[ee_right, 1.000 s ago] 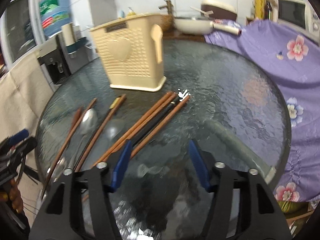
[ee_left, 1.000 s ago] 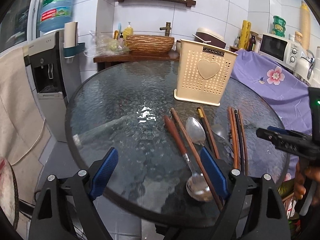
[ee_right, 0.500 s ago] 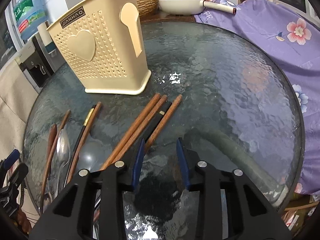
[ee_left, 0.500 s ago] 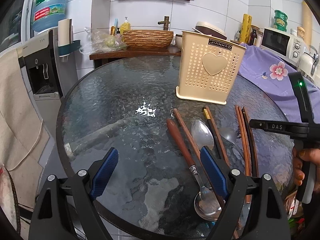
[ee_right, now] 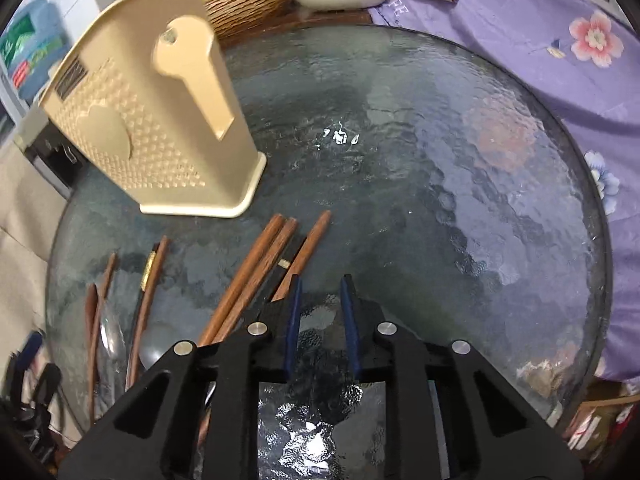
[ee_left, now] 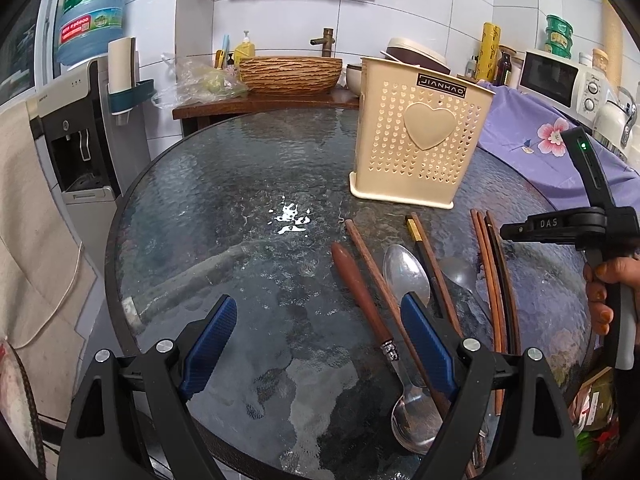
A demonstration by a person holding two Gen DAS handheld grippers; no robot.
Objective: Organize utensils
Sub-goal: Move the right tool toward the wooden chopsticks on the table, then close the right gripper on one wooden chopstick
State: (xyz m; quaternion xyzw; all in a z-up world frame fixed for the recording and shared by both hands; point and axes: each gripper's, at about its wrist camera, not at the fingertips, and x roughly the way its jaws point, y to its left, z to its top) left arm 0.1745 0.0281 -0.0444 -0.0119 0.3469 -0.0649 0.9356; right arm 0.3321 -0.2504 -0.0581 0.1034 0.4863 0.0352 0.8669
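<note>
Closing with nothing between its fingers, the right gripper (ee_right: 320, 292) hovers beside wooden chopsticks (ee_right: 256, 272) lying on the glass counter (ee_right: 440, 200) near the utensil holder (ee_right: 160, 128); the left gripper (ee_left: 316, 340) is spread wide.

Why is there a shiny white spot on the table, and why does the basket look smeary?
Left wrist view: the spot is lamp glare on the bumpy glass table, and everything looks sharp. Right wrist view: the same kind of glare, and the utensil holder is blurred and bent by the fisheye lens.
</note>
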